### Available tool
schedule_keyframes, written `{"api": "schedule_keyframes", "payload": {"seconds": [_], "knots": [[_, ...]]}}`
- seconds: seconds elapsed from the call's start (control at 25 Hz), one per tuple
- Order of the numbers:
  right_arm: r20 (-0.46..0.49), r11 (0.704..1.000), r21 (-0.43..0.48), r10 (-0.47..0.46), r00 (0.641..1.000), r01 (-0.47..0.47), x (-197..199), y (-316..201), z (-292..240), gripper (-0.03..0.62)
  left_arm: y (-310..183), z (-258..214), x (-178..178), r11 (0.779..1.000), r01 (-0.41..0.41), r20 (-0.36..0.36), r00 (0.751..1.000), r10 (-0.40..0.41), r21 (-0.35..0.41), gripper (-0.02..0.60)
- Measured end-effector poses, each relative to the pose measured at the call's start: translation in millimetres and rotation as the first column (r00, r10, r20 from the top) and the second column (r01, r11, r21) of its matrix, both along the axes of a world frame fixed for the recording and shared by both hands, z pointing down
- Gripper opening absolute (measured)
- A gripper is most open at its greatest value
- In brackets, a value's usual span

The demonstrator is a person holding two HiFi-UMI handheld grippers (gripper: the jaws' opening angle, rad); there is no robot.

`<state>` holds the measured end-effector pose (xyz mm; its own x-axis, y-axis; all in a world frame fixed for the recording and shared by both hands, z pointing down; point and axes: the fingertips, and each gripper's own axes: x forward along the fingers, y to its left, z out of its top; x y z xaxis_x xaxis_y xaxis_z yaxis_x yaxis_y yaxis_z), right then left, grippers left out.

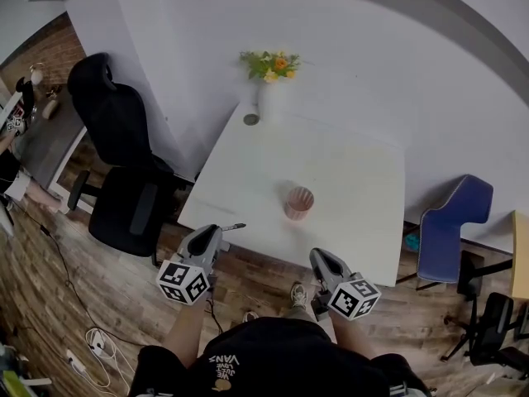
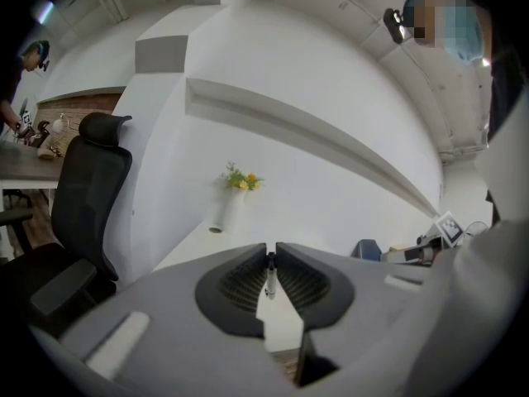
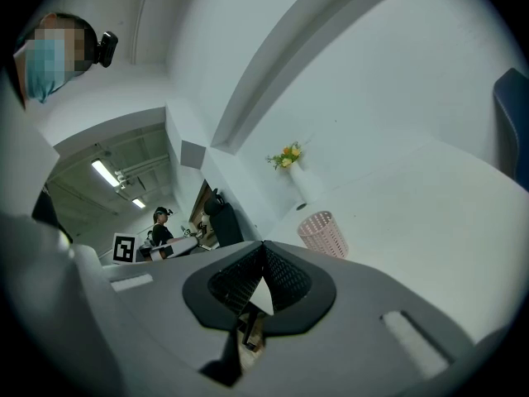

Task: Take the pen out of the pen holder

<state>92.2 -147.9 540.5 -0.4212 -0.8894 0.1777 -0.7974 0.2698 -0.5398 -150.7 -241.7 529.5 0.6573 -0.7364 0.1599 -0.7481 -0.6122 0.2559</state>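
The pink mesh pen holder (image 1: 298, 203) (image 3: 322, 232) stands upright near the front of the white table (image 1: 347, 180), with no pen showing in it. My left gripper (image 1: 220, 231) (image 2: 270, 251) hangs just off the table's front left edge, shut on a thin dark pen (image 1: 232, 227) (image 2: 269, 276) that sticks out past its tips. My right gripper (image 1: 319, 256) (image 3: 264, 245) is below the table's front edge, to the right of the holder, with its jaws meeting and nothing between them. The left gripper view does not show the holder.
A white vase with yellow and orange flowers (image 1: 269, 66) (image 2: 239, 180) (image 3: 287, 155) stands at the table's far left corner. A black office chair (image 1: 116, 164) is left of the table, a blue chair (image 1: 450, 222) right of it. Cables (image 1: 95, 341) lie on the wooden floor.
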Motion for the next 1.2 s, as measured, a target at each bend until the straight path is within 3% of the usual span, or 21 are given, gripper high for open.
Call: {"api": "schedule_keyframes", "payload": {"seconds": [1.2], "knots": [[-0.01,0.999,-0.032,-0.017,1.0,0.017,-69,46,24,0.003,80,35,-58,0.997,-0.01,0.014,1.0,0.011,-0.081,0.089]]}}
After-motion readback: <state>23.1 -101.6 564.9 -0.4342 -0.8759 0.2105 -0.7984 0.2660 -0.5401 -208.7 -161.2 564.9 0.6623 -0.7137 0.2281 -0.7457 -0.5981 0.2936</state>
